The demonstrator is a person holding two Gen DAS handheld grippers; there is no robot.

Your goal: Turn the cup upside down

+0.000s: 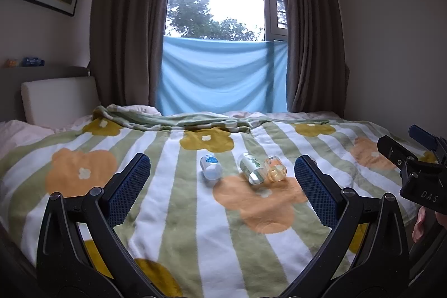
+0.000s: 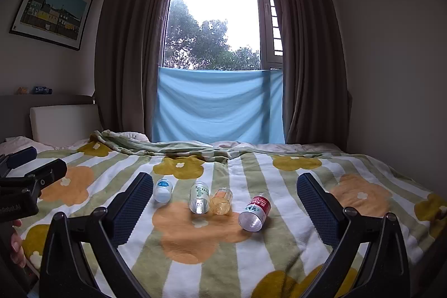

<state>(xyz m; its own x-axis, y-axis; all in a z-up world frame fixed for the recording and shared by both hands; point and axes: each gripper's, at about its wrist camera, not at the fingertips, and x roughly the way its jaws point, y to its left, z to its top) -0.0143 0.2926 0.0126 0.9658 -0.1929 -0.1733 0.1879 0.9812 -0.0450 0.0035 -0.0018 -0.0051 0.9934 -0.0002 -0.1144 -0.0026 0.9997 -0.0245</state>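
Observation:
Several small cups lie on their sides on the striped flowered blanket (image 2: 195, 256). A white cup with a blue label (image 2: 162, 190) lies leftmost, then a clear cup with green dots (image 2: 199, 197), an amber cup (image 2: 221, 201) touching it, and a clear cup with a red label (image 2: 254, 212) at the right. The left wrist view shows the white cup (image 1: 211, 166), the green-dotted cup (image 1: 252, 168) and the amber cup (image 1: 275, 168). My left gripper (image 1: 222, 180) is open and empty, short of the cups. My right gripper (image 2: 225, 197) is open and empty, also short of them.
The bed runs back to brown curtains (image 2: 128, 60) and a window with a blue cloth (image 2: 218, 105). A white headboard cushion (image 2: 64, 122) stands at the back left. The right gripper's body (image 1: 419, 169) shows at the right edge of the left view.

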